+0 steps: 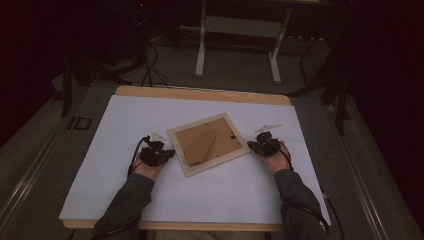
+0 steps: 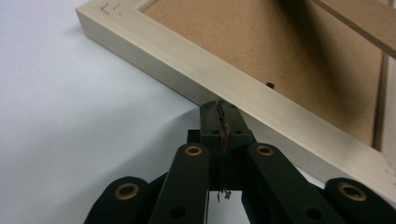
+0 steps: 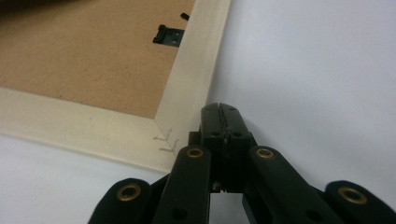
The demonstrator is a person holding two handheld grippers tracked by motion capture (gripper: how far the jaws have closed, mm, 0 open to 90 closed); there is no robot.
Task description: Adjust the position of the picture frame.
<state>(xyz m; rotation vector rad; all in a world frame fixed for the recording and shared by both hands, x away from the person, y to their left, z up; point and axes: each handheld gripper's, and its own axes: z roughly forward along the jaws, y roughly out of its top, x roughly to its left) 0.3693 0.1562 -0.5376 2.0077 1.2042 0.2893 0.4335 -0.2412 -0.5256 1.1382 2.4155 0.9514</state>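
Item: wooden picture frame (image 1: 209, 144), face down mid-table on white sheet (image 1: 125, 150), fold-out stand up. My left tongs (image 2: 219, 122) and right tongs (image 3: 223, 122): jaws pressed together, empty, tips against opposite frame edges. Progress: unclear; frame apparently unopened.

Black tools (image 2: 219, 116) with brass-ringed pivots, trailing black cables; grey-green sleeves (image 1: 127, 200).

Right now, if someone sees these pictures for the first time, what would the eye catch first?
First the picture frame, lying face down and turned at an angle in the middle of the white sheet, its brown back and folding stand up. Next, the left gripper and right gripper, jaws closed, each with its tip at the frame's edge on its own side, one at a corner.
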